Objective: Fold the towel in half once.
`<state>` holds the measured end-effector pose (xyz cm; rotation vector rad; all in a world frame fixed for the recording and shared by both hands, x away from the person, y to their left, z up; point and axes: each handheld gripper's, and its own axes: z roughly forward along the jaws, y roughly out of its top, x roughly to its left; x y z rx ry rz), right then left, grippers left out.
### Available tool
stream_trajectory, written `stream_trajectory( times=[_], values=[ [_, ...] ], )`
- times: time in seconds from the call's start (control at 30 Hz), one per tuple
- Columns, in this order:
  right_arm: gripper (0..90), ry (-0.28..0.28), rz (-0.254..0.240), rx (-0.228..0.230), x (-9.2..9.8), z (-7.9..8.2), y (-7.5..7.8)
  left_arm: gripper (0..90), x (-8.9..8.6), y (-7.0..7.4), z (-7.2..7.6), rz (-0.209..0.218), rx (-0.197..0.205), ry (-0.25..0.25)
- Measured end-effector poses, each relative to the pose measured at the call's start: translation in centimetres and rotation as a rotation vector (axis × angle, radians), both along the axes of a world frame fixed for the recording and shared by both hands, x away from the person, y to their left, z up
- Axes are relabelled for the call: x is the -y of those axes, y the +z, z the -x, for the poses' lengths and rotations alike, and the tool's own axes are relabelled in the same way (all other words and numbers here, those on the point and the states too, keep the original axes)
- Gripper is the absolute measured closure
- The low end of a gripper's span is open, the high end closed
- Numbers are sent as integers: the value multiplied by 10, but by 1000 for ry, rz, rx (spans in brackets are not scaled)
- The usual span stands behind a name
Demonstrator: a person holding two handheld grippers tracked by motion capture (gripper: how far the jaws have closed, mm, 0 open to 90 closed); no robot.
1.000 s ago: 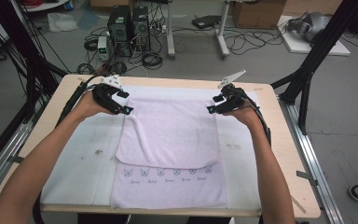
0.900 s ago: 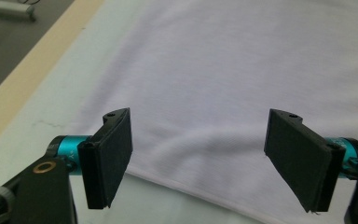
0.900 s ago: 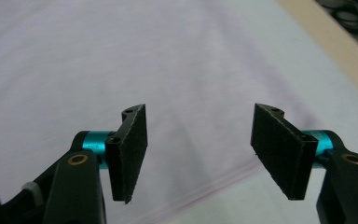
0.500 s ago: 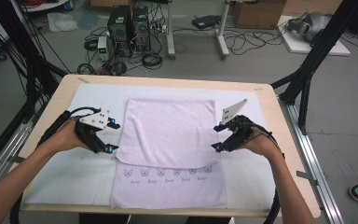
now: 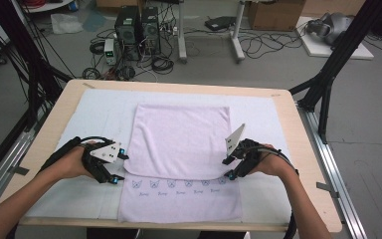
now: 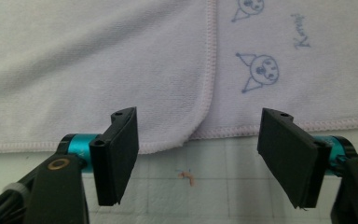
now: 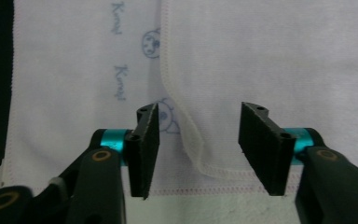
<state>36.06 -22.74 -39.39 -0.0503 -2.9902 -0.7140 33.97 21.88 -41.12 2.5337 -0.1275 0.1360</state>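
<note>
Nearest edge: we've got the pale pink towel (image 5: 179, 164) lying flat on the white mat (image 5: 94, 114). Its far part is folded toward us, so a strip with little printed cartoon faces stays uncovered at the near end.
Left gripper (image 5: 113, 167): sits just off the towel's left edge, level with the corner of the folded flap. In the left gripper view the jaws stand apart with that rounded corner (image 6: 186, 135) just ahead of them, nothing between the pads. They've just been closing a bit, not on anything.
Right gripper (image 5: 230, 168): mirror story on the right side. The jaws are apart and have been closing, and the flap's corner (image 7: 200, 163) lies between them, with no pinch that we can see yet.
How it handles: soft, floppy and light terry. We reckon it'll sag and drag if lifted by one point, so take both flap corners at the stitched hem, pinching the top layer alone.
Hands: both forearms come in low from our side, wrists turned inward, grippers pointing at each other across the cloth.
Farther off: bare table (image 5: 288, 114), then cables on the floor.
</note>
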Motion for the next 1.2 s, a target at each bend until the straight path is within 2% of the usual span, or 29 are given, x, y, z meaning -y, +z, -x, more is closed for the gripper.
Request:
stream_trajectory(
  times=[0.03, 0.13, 0.23, 0.3, 0.33, 0.37, 0.4, 0.47, 0.57, 0.63, 0.73, 0.77, 0.9, 1.1, 1.2],
  values=[
    [540, 8, 7, -4, -1, 0, -1, 350, 1, -1, 1, -6, 5, 0],
    [623, 14, 26, -7, -3, 0, -4, 369, 3, -5, 0, -30, 23, 5],
    [685, 26, 38, -12, -4, 0, -7, 413, 6, -8, -1, -31, 24, 3],
    [752, 26, 54, -13, -3, -1, -10, 430, 7, -8, -1, -40, 22, -1],
    [796, 25, 64, -10, -3, -1, -10, 469, 7, -8, -1, -42, 23, -5],
    [824, 21, 59, -17, -2, -1, -11, 478, 7, -8, -2, -31, 26, 0],
    [845, 19, 58, -27, -1, -2, -11, 484, 8, -7, -3, -40, 24, 2],
    [860, 21, 51, -31, 0, -3, -12, 556, 9, -8, -4, -42, 20, 1],
    [869, 10, 42, -25, 1, -3, -13, 605, 12, -8, -6, -52, 20, 8],
    [870, -5, 30, -34, 2, -4, -12, 716, 12, -7, -6, -57, 29, 22],
    [871, -7, 1, -29, 6, -6, -10, 854, 12, -3, -7, -54, 11, 42],
    [871, 0, -16, -20, 7, -7, -10, 865, 11, -2, -7, -46, -2, 46],
    [871, 12, -24, -30, 12, -4, -5, 873, 7, 7, -7, 3, -37, 65],
    [870, 24, -92, -21, 24, 3, 6, 873, 1, 20, 0, 59, -71, 47],
    [870, 27, -104, -16, 28, 8, 11, 872, 2, 26, 6, 62, -82, 32]
  ],
)
